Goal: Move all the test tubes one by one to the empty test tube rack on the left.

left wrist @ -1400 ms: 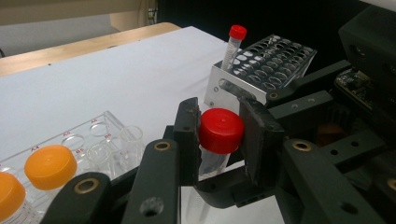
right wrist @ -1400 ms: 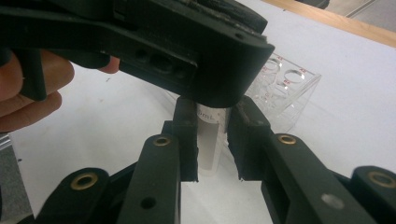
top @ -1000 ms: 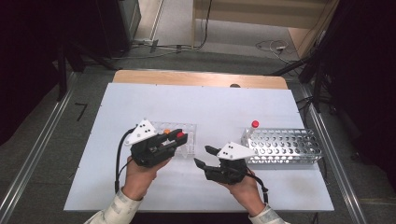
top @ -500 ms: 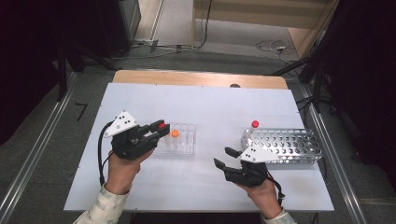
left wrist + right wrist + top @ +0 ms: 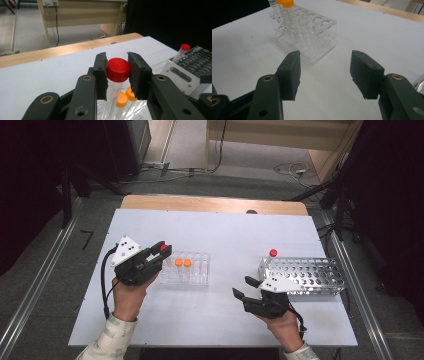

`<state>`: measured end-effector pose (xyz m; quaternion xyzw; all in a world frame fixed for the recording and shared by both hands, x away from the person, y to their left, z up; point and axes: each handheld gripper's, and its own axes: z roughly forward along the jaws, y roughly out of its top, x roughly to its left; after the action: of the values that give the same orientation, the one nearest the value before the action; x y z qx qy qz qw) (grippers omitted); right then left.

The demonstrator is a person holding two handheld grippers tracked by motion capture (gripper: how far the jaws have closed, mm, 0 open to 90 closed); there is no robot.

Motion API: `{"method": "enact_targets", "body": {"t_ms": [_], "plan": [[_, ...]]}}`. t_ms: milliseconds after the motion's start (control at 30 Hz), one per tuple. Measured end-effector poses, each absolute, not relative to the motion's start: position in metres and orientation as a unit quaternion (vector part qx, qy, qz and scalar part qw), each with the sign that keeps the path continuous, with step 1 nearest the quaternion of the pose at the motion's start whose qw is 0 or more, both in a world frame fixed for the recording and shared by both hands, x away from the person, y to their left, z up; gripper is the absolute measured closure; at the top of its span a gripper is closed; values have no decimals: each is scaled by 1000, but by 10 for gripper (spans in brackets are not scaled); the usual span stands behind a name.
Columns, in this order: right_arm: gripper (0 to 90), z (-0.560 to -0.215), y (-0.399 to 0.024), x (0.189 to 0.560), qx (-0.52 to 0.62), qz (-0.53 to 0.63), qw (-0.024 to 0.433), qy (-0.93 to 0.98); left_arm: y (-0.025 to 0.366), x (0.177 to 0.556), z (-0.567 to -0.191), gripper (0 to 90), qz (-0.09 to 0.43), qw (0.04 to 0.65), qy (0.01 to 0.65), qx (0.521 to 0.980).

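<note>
My left gripper [image 5: 161,254] is shut on the red cap of a clear tube [image 5: 118,69], holding it upright just left of a clear plastic rack [image 5: 196,272]. Two orange-capped tubes [image 5: 182,263] stand in that rack. My right gripper [image 5: 246,287] hovers low over the white table, between the clear rack and a metal rack [image 5: 305,272]. Its jaws have just been opening, and nothing is between them [image 5: 325,67]. In the right gripper view the clear rack [image 5: 312,37] lies ahead of it. Another red-capped tube [image 5: 273,253] stands in the metal rack's near left corner.
The white table [image 5: 225,235] has a wooden strip along its far edge. The metal rack has several unfilled holes. Dark equipment and cables sit on the floor beyond the table. A cable trails from the left gripper down past the person's forearm.
My left gripper has drawn to the left, off the clear rack, with the red-capped tube in it. The right gripper shifted right toward the metal rack and its jaws stand wider.
</note>
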<state>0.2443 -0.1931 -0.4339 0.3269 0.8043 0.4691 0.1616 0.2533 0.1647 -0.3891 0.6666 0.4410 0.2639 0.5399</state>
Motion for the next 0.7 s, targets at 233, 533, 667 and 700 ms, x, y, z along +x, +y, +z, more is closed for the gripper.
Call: {"method": "enact_targets", "body": {"t_ms": [233, 533, 667, 700], "plan": [[360, -436, -193, 245, 332, 465, 161, 805, 157, 259, -407, 700, 262, 528, 443, 676], [360, -437, -194, 245, 332, 463, 161, 805, 158, 260, -418, 698, 254, 513, 455, 682], [361, -436, -194, 245, 334, 464, 164, 804, 156, 260, -421, 684, 246, 512, 456, 685], [361, -436, -195, 245, 334, 464, 164, 804, 157, 260, -421, 661, 242, 514, 456, 685]]}}
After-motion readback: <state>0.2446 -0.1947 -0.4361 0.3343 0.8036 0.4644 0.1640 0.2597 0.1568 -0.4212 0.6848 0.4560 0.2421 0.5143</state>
